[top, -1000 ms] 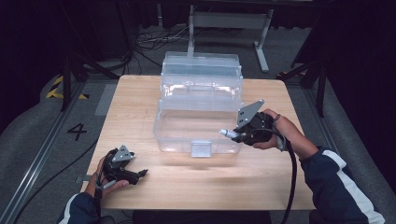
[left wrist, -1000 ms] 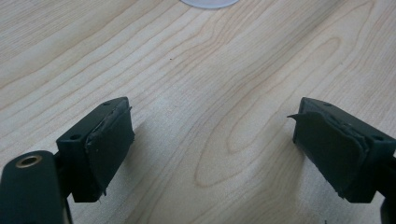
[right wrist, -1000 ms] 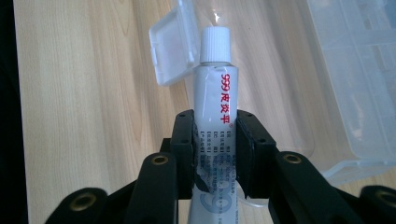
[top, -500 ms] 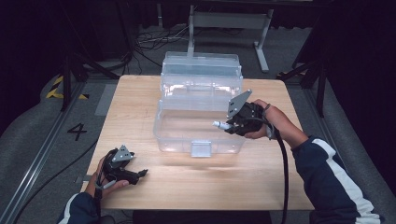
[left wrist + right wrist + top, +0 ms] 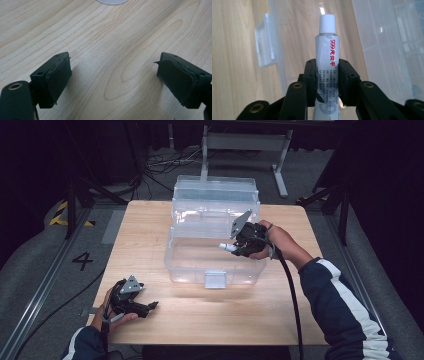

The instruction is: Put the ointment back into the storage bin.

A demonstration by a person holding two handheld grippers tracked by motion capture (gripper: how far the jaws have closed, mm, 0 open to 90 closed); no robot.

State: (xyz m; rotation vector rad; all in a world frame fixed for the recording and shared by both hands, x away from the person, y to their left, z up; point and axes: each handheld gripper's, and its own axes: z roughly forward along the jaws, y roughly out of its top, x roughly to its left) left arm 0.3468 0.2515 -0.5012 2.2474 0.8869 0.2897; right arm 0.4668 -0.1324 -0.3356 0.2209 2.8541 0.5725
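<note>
High view: the clear plastic box sits open in the middle of the wooden table.
Right gripper: over the box, jaws squeezing a white tube of ointment.
Left gripper: near the table's front left corner, jaws wide apart, holding nothing.

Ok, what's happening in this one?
A person works at a wooden table with a gripper in each hand. The right gripper is clamped on a white tube with a screw cap, held over the open clear plastic box, cap pointing toward the box's left side. The tube is not yet set down inside. The left gripper rests near the table's front left corner, jaws open with nothing between them.
</note>
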